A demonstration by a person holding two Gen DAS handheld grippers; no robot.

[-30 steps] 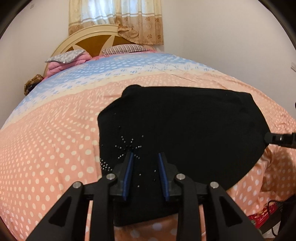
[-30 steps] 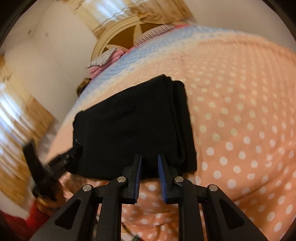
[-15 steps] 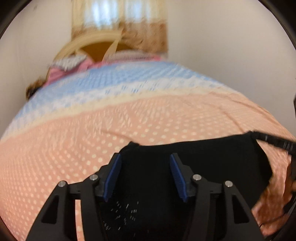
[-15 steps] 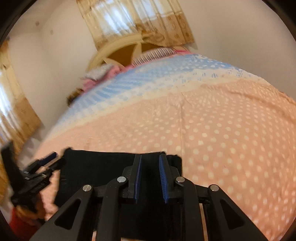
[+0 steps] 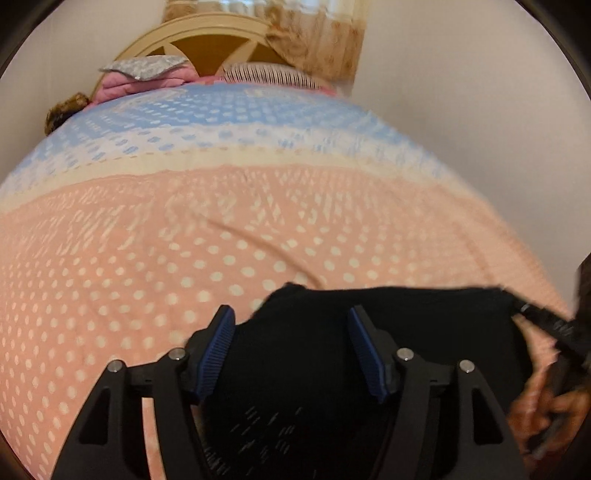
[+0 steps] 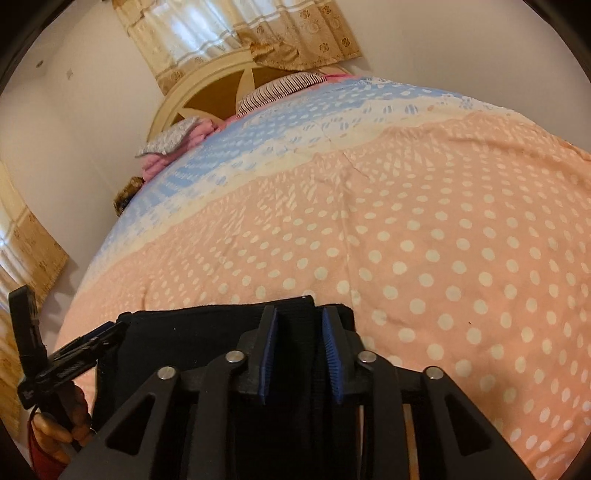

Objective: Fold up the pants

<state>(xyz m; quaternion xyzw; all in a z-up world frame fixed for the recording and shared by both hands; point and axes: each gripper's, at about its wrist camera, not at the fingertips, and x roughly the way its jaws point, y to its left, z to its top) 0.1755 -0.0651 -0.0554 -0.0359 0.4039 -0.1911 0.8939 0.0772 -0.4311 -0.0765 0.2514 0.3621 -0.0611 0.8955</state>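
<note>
The black pants [image 5: 424, 325] lie folded in a flat rectangle on the peach polka-dot bedspread [image 5: 184, 258], near the foot edge of the bed. My left gripper [image 5: 291, 347] is open, low over the pants' left end, nothing between its blue pads. My right gripper [image 6: 299, 350] is open with a narrower gap, over the right end of the pants [image 6: 207, 332]. The right gripper's tip shows at the pants' right end in the left wrist view [image 5: 543, 321]. The left gripper shows at the left edge of the right wrist view [image 6: 92, 343].
Pillows [image 5: 147, 70] and a striped cushion [image 5: 273, 75] lie at the wooden headboard [image 5: 207, 40] far ahead. A curtain [image 6: 236, 29] hangs behind it. Walls stand to the left and right of the bed. A hand [image 6: 55, 424] holds the left gripper.
Both grippers dropped low and pulled back toward the foot of the bed, so the pants now sit at the bottom of both views. The left gripper's jaws opened wider.
</note>
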